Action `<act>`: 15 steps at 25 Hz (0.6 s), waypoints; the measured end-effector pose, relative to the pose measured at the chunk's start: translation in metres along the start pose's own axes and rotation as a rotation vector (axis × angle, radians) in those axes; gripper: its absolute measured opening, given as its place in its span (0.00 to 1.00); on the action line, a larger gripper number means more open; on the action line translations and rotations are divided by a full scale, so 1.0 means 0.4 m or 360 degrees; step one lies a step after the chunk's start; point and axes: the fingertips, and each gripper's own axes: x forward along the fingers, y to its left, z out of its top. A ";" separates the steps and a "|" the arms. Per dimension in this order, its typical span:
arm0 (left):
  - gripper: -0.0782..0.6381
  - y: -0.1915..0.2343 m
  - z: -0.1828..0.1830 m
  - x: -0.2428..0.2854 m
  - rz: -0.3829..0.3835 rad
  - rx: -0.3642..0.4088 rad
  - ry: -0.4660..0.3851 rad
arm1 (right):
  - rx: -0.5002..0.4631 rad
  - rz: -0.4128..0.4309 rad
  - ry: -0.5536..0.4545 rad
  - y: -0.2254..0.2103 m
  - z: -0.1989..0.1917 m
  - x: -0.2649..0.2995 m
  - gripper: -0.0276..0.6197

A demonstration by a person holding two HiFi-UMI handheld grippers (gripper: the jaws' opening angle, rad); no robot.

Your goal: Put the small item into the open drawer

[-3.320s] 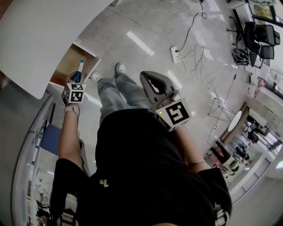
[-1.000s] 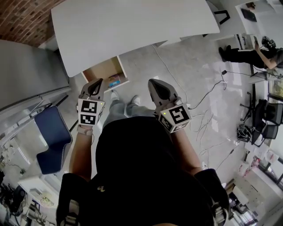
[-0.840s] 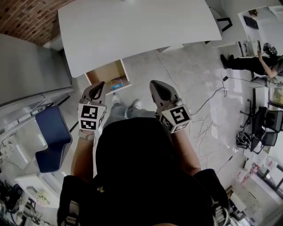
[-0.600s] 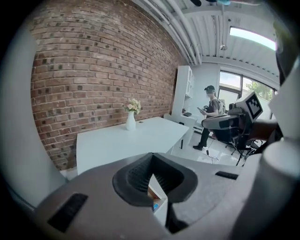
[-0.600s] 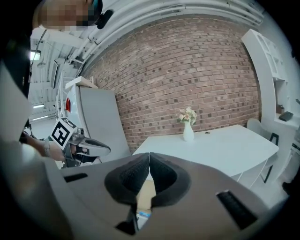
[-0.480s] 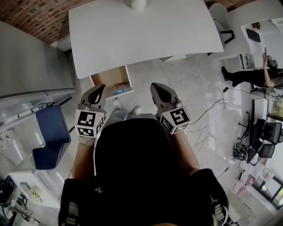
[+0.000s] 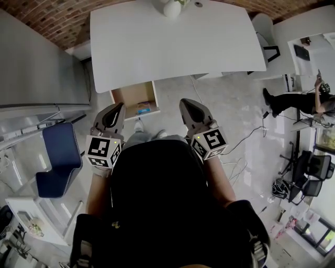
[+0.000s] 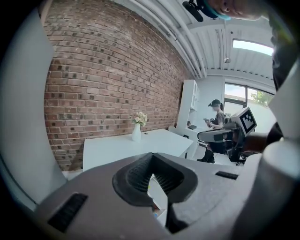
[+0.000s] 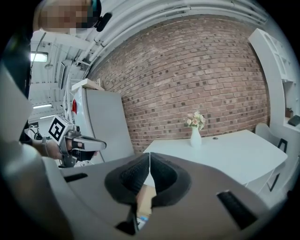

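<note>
In the head view the open wooden drawer point(image 7: 134, 96) juts out from under the white table point(image 7: 172, 42). The small blue item point(image 7: 142, 109) lies inside it near the front. My left gripper point(image 7: 119, 105) hovers just below the drawer, shut and holding nothing. My right gripper point(image 7: 185, 101) hovers level with it to the right, also shut and holding nothing. In the left gripper view the left gripper point(image 8: 152, 155) has its jaws together, and the right gripper point(image 8: 224, 135) shows at the right. In the right gripper view the right gripper point(image 9: 149, 154) is closed, with the drawer point(image 9: 146, 197) behind the jaws.
A white vase with flowers point(image 7: 171, 7) stands at the table's far edge. A blue chair point(image 7: 60, 157) is on the left beside a grey cabinet point(image 7: 36, 63). A person point(image 7: 293, 97) stands far right, and cables point(image 7: 246, 138) lie on the floor. A brick wall point(image 9: 197, 79) lies behind the table.
Earlier my left gripper held the blue item over the drawer; now the item lies in the drawer and the gripper is empty and drawn back. The view has shifted, bringing the whole table in.
</note>
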 end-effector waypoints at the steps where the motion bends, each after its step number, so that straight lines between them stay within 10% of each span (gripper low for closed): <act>1: 0.11 0.003 0.003 -0.005 0.0005 -0.0003 -0.0010 | -0.0002 0.0011 -0.0004 0.005 0.003 0.001 0.06; 15: 0.11 -0.012 0.024 -0.047 -0.0040 0.0005 -0.0119 | -0.0063 0.0069 -0.0068 0.050 0.040 -0.012 0.06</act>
